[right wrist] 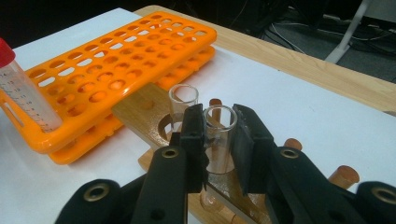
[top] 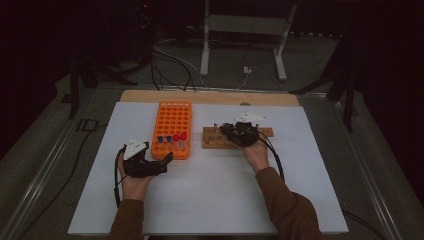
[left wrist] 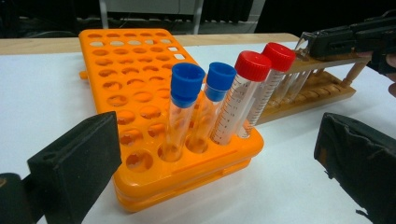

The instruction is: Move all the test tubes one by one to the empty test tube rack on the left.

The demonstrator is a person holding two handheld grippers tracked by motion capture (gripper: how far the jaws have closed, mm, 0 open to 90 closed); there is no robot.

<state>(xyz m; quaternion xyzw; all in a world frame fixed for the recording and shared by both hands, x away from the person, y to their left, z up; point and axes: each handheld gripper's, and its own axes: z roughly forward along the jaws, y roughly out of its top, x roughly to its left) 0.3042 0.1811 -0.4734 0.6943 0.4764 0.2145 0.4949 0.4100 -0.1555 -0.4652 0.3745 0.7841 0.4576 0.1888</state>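
An orange tube rack stands at the table's middle left, with two blue-capped tubes and two red-capped tubes upright in its near row. To its right lies a wooden rack. My right gripper is over this wooden rack, shut on an uncapped clear glass tube that stands in one of its holes. A second clear tube stands just behind it. My left gripper is held open just in front of the orange rack, with nothing between its fingers.
The racks sit on a white sheet over a wooden board. Cables and a white stand lie on the floor beyond the table. Cables trail from both grippers toward the person's sleeves.
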